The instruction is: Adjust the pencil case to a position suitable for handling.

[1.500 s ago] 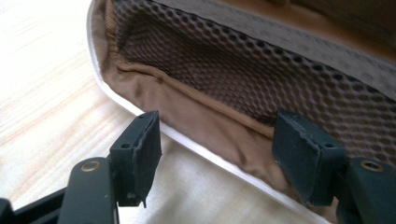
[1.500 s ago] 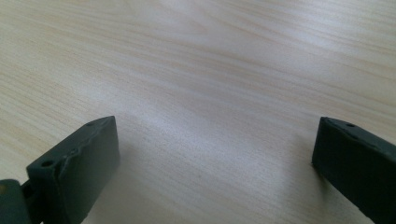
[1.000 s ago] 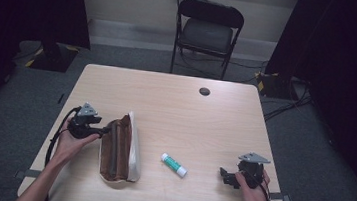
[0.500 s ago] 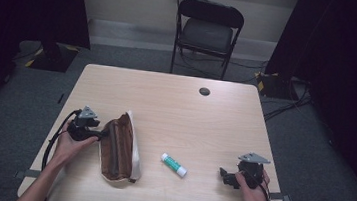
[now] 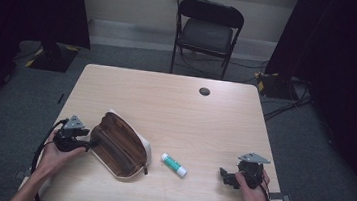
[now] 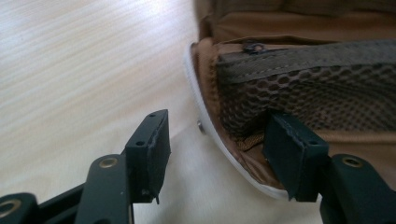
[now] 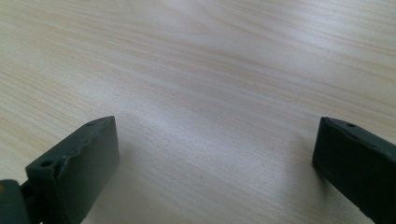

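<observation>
Since a second ago the pouch (image 5: 121,146) has swung round on the table (image 5: 176,100), its far end turning toward the left edge, and the left gripper (image 5: 84,144) has shifted with it toward the near-left corner.

From the high view, the open brown pouch lies slantwise at the near left, with a white-and-green tube (image 5: 174,164) just beside its right end and the right gripper (image 5: 225,177) well apart at the near right.

The left gripper view adds what that height hides: one jaw sits inside the pouch against the mesh lining (image 6: 303,88), the other outside on the pale shell (the white rim runs between them), so the jaws clamp the pouch wall.

In the right gripper view the jaws stand wide apart over bare wood.
</observation>
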